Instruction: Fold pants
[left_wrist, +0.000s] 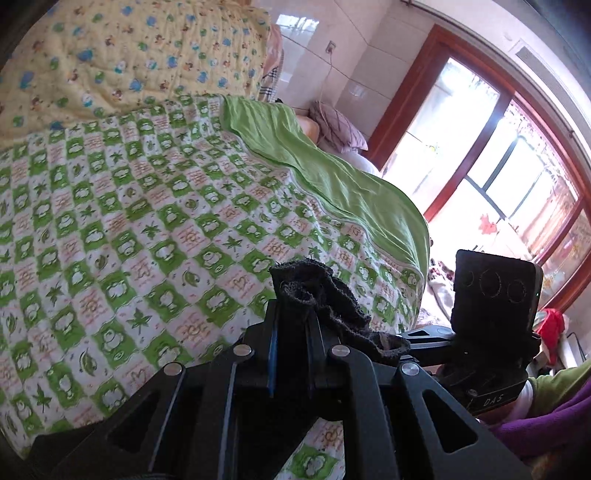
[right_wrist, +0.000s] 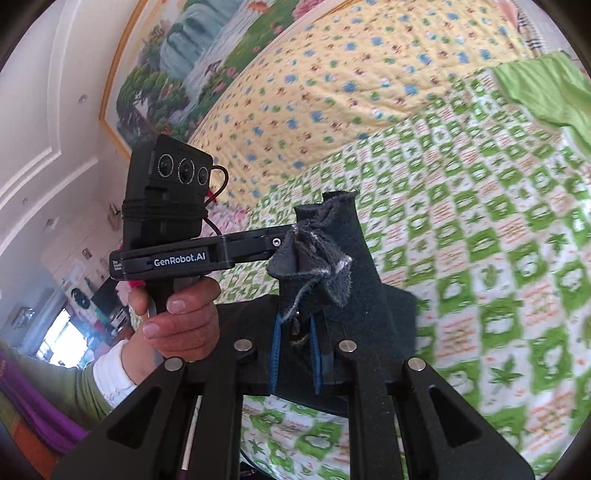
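Fuzzy dark cloth pants (right_wrist: 325, 251); matt quilted cotton bedspread (left_wrist: 147, 221)

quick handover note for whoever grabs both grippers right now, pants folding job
Left gripper: shut on a bunched edge of the dark pants.
Right gripper: shut on another bunched edge of the pants.
Both are held up close together above the green checked bedspread; the rest of the garment hangs below, mostly hidden.
Done: both edges gripped and lifted. No finished fold visible.
Left: probably lay it flat on the bedspread, then fold.
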